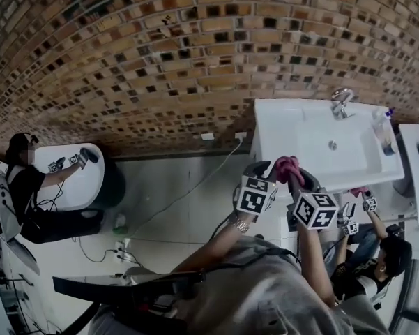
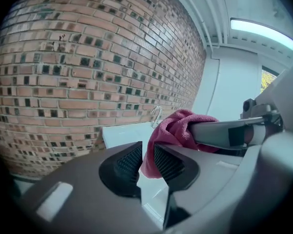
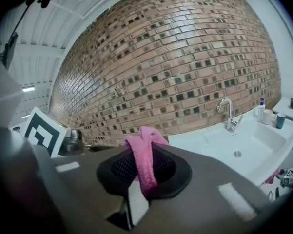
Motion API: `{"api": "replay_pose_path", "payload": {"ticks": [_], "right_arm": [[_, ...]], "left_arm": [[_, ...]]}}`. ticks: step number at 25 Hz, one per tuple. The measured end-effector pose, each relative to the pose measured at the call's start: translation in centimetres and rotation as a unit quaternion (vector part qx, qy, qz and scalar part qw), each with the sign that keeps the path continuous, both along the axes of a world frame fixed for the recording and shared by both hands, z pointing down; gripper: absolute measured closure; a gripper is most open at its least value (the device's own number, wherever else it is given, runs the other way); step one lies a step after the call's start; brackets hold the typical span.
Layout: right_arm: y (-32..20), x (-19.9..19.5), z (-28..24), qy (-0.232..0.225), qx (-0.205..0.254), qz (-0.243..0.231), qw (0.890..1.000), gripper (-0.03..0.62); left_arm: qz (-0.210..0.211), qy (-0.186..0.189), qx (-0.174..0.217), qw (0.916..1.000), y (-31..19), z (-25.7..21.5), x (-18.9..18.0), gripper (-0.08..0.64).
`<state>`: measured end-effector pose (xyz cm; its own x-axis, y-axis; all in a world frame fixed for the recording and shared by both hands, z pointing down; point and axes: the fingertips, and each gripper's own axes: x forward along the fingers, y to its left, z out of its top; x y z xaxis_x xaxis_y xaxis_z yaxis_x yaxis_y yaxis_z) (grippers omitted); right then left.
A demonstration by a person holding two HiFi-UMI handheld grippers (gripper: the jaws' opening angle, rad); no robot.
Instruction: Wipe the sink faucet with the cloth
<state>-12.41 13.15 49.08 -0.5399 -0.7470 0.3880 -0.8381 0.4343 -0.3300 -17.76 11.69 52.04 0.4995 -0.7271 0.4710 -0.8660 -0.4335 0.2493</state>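
Pink terry, the cloth (image 1: 287,166) is bunched in the air between the two tools, in front of the near edge of the white sink (image 1: 279,117) and well apart from the faucet (image 1: 341,103). The right hand-held gripper (image 3: 145,174) is clenched on it: a folded strip runs through the pinched jaws, with a loop poking out beyond the tips and a short tail hanging back toward the camera. The left hand-held gripper (image 2: 146,162) is released. Its jaws stand apart with a lower corner of the cloth dangling between the ribbed pads, and a gap shows on one side, so it is not gripping. As far as these views show, the wiping has not begun; the cloth touches nothing but the grippers. What is left is the whole job: carry the cloth across the basin to the back of the sink and rub the metal. The cloth's long axis, where it is clamped, runs up and down through the right jaws, and the rest is a loose wad with no clear direction. The faucet stands upright against the brick wall (image 3: 175,57), its long axis vertical, its gooseneck spout curving over toward the basin.
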Motion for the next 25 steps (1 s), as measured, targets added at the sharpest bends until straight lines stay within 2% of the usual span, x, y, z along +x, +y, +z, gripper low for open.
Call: {"api": "replay_pose_path", "payload": {"ticks": [4, 9, 13, 16, 20, 25], "right_arm": [[-0.9, 2.7, 0.3, -0.003, -0.005, 0.018, 1.0, 0.557], [-0.7, 4.7, -0.2, -0.008, 0.001, 0.029, 1.0, 0.557], [-0.5, 5.5, 0.1, -0.032, -0.006, 0.034, 0.999, 0.557], [-0.8, 6.2, -0.4, -0.037, 0.002, 0.045, 0.998, 0.557], [-0.9, 7.4, -0.3, -0.052, 0.003, 0.065, 0.996, 0.557], [-1.0, 7.7, -0.1, -0.051, 0.002, 0.06, 0.997, 0.557]], "left_arm": [[0.032, 0.0, 0.005, 0.9995, 0.2, -0.8, 2.3, 0.423], [0.057, -0.001, 0.018, 0.9982, 0.8, -1.6, 4.9, 0.411], [0.089, -0.022, 0.028, 0.9954, 1.3, -1.6, 6.5, 0.393], [0.093, -0.031, 0.043, 0.9942, 1.2, -2.1, 6.9, 0.383], [0.098, -0.028, 0.032, 0.9943, 1.7, -1.8, 7.7, 0.377], [0.096, -0.03, 0.03, 0.9945, 1.6, -1.5, 8.1, 0.374]]}}
